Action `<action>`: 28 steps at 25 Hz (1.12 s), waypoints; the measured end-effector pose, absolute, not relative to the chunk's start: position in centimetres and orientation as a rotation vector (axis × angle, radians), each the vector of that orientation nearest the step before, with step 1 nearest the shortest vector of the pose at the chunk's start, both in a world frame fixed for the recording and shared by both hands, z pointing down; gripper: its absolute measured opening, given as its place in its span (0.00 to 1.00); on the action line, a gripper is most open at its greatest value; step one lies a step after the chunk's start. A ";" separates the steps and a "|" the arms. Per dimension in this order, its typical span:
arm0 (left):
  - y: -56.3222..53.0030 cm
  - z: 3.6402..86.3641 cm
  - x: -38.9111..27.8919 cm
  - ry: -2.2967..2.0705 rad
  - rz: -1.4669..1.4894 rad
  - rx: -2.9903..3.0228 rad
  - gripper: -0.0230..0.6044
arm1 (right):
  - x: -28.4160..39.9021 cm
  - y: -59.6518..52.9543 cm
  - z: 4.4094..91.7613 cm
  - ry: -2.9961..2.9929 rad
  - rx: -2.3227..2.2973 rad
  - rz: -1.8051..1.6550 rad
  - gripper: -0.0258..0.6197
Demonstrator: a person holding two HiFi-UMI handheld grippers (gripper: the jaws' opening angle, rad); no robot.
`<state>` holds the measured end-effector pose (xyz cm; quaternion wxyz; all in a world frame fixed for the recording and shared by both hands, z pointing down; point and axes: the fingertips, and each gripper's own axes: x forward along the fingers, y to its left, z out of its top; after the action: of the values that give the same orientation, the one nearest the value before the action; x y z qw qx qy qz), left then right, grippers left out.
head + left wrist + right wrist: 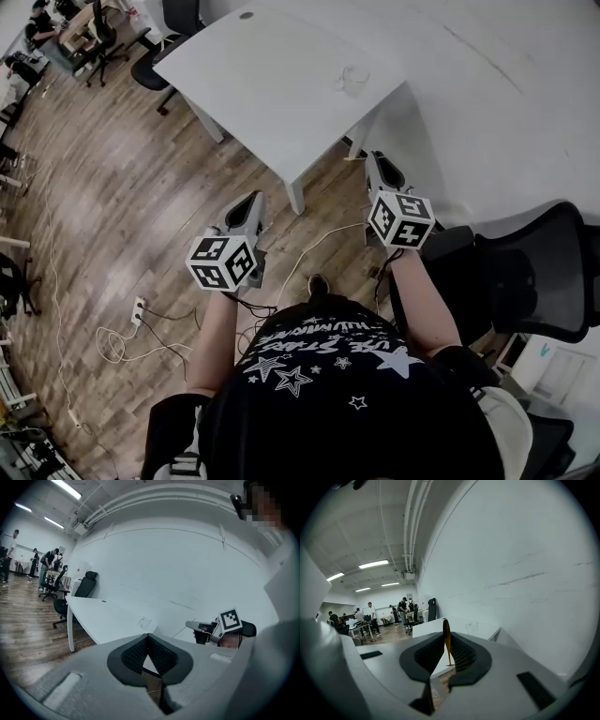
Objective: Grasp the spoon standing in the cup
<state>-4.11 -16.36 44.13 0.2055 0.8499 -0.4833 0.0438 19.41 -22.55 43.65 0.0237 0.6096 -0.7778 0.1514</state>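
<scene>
Approach phase — my right gripper [375, 161] clamps a thin brown spoon [446, 632], left gripper [148, 639] shut, empty — nxt I reach twd cup [352, 79].

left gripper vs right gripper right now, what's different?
Jaws: the left gripper has them meeting at the tips with nothing between. The right gripper has them closed on what looks like a thin brown spoon, standing upright.
Place: in the head view the right gripper is further forward, by the white table edge. The left gripper sits back over the wood floor.
Shared: both point toward that table.
</scene>
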 end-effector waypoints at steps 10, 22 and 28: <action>-11.8 43.7 -6.7 -1.306 0.134 2.399 0.05 | 16.4 -17.2 43.4 -2.390 1.909 0.468 0.11; -6.4 43.1 -7.5 -1.270 0.104 2.439 0.05 | 15.7 -10.8 42.7 -2.376 1.959 0.448 0.11; -3.1 43.1 -8.5 -1.276 0.088 2.438 0.05 | 14.7 -7.5 42.7 -2.379 1.954 0.440 0.11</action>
<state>-8.53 -3.06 43.06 0.1930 0.8688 -0.4548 0.0315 14.68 -7.45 42.70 0.0157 0.6282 -0.7649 0.1415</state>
